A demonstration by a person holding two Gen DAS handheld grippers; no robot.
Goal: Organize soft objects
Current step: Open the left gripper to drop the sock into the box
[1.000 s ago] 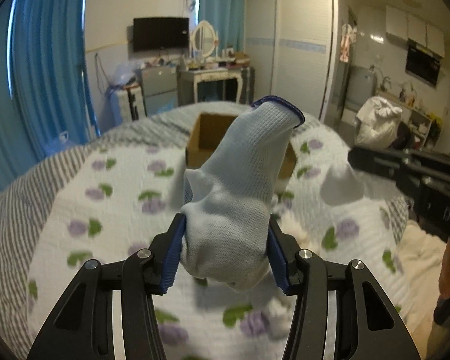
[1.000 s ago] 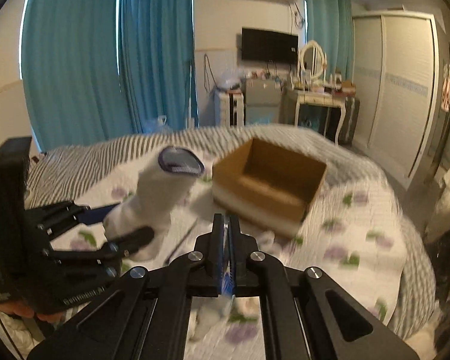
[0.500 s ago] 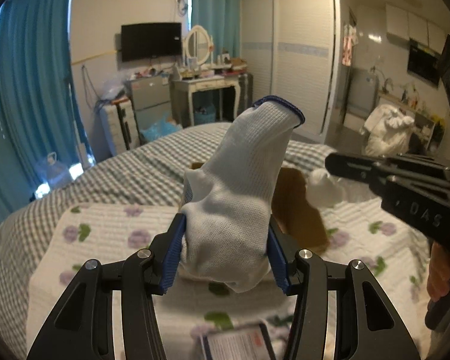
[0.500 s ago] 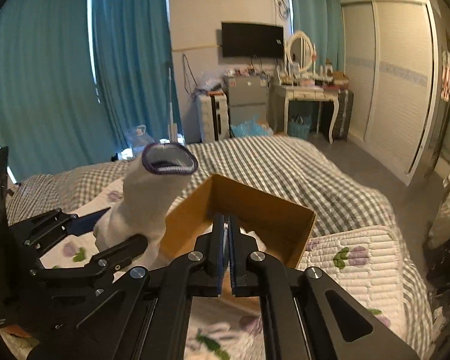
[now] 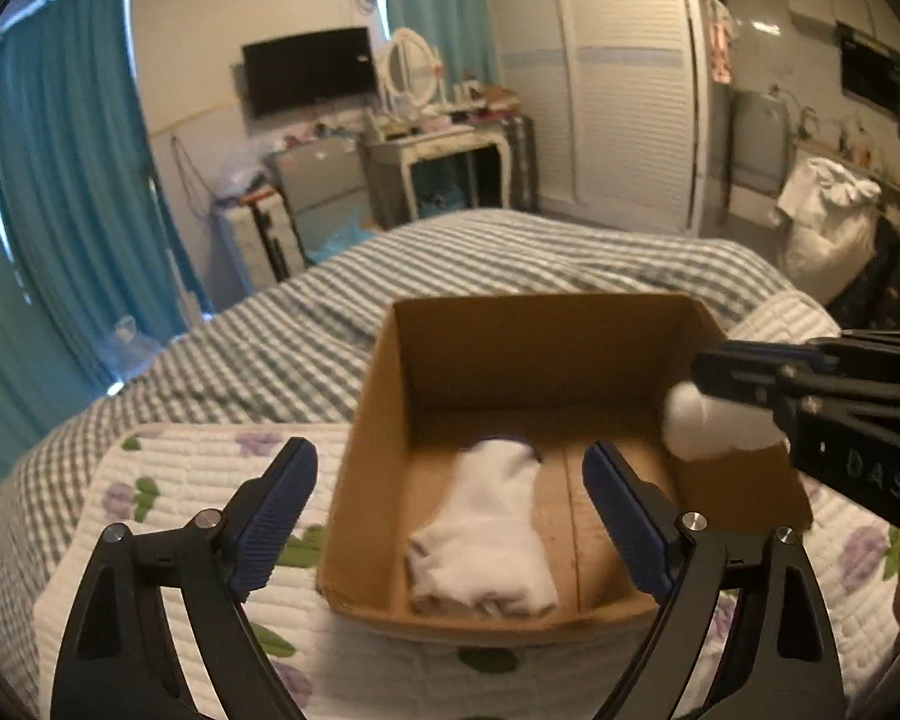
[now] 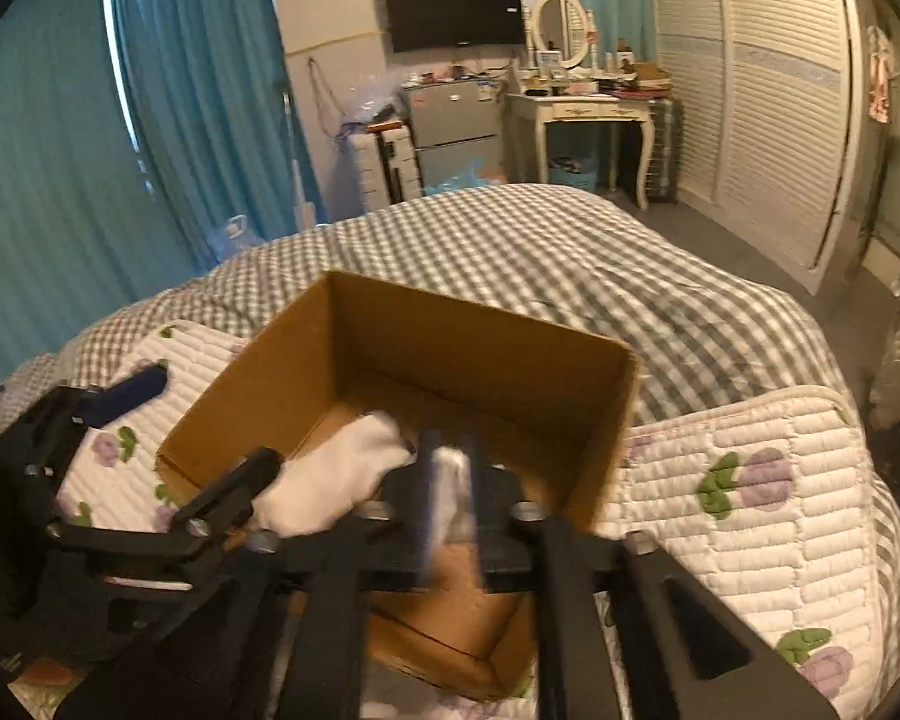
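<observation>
Cardboard box (image 5: 528, 360) sits open-topped on the quilted floral mat (image 5: 168, 474) over the checked bed (image 5: 306, 324), so soft items can be dropped in from above.

Left wrist view: the left tool (image 5: 450, 504) hangs over the near rim, its jaws opening and already spread wide, with nothing between the blue pads (image 5: 273, 507). A white glove (image 5: 486, 540) lies crumpled on the box floor at 6 o'clock of the interior; judged released there. At 3 o'clock the right tool (image 5: 714, 384) reaches over the right wall with a small white bundle (image 5: 708, 426) at its tip.

Right wrist view: the right tool's jaws are opening. They are motion-blurred; the pale bundle sits between them, and whether the pads still press it cannot be told.

Box walls stand upright and unflapped. Its far half, toward 12 o'clock, is bare, leaving room for the bundle. The two tools crowd the near and right rims; withdrawal looks clearest upward.
</observation>
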